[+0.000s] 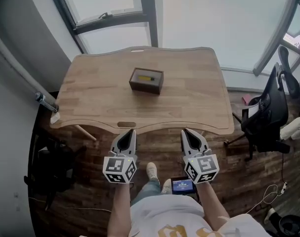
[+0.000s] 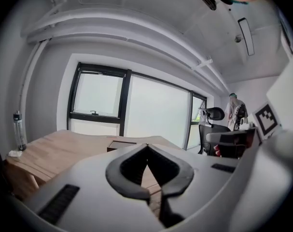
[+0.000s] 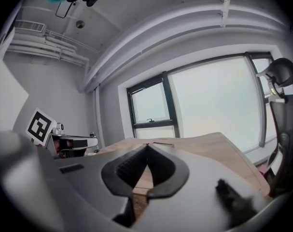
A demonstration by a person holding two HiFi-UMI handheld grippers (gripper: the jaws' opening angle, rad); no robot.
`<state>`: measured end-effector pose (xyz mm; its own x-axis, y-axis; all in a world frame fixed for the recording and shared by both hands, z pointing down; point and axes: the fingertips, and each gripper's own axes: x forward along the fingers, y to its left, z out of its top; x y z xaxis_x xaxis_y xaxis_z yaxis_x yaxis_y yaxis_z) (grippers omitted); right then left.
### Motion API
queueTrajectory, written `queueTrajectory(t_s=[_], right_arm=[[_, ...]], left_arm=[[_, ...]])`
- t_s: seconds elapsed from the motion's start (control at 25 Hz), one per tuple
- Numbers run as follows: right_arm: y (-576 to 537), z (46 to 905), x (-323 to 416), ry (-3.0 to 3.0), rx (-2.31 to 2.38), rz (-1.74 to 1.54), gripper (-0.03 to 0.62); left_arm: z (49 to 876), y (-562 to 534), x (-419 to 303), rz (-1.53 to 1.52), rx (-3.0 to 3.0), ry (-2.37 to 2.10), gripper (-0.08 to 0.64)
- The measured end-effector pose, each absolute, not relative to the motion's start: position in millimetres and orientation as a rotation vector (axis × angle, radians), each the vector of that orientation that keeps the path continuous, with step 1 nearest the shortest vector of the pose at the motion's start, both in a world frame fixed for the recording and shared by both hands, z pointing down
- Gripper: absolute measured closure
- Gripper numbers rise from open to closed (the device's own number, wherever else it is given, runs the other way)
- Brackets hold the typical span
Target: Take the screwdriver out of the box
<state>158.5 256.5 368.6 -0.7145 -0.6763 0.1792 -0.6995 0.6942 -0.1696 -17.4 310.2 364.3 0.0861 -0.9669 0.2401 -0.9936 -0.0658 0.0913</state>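
Observation:
A small dark brown box [image 1: 147, 80] sits open-topped in the middle of the wooden table [image 1: 90, 98]; a yellow-handled screwdriver [image 1: 145, 76] lies inside it. Both grippers hang side by side in front of the table's near edge, well short of the box. My left gripper [image 1: 131, 131] is shut with nothing in it, its tips meeting [image 2: 146, 145]. My right gripper [image 1: 185, 131] is shut and empty too, tips touching [image 3: 147, 145]. From the left gripper view the box [image 2: 121, 144] shows as a low dark block on the tabletop.
A black office chair [image 1: 268, 112] stands right of the table. A clear bottle [image 2: 19, 130] is at the table's left corner. Large windows run behind the table. A phone [image 1: 182, 185] shows at my waist, with wooden floor below.

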Motion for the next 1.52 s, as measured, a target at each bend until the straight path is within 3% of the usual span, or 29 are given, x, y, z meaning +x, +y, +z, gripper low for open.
queueTrajectory(t_s=[0.44,0.64,1.52], right_arm=[[238,368,164,-2.828,1.163,0.376,0.56],[213,376,154,-2.811,1.164,0.38,0.56],[-5,406,42,-2.626,1.285,0.352,0.56]], left_arm=[[364,294,-19,0.17,2.12,-1.997,0.548],[368,270,-34,0.032,2.088,-1.952,0.548],[418,34,-153,0.12,2.12,-1.813,0.548]])
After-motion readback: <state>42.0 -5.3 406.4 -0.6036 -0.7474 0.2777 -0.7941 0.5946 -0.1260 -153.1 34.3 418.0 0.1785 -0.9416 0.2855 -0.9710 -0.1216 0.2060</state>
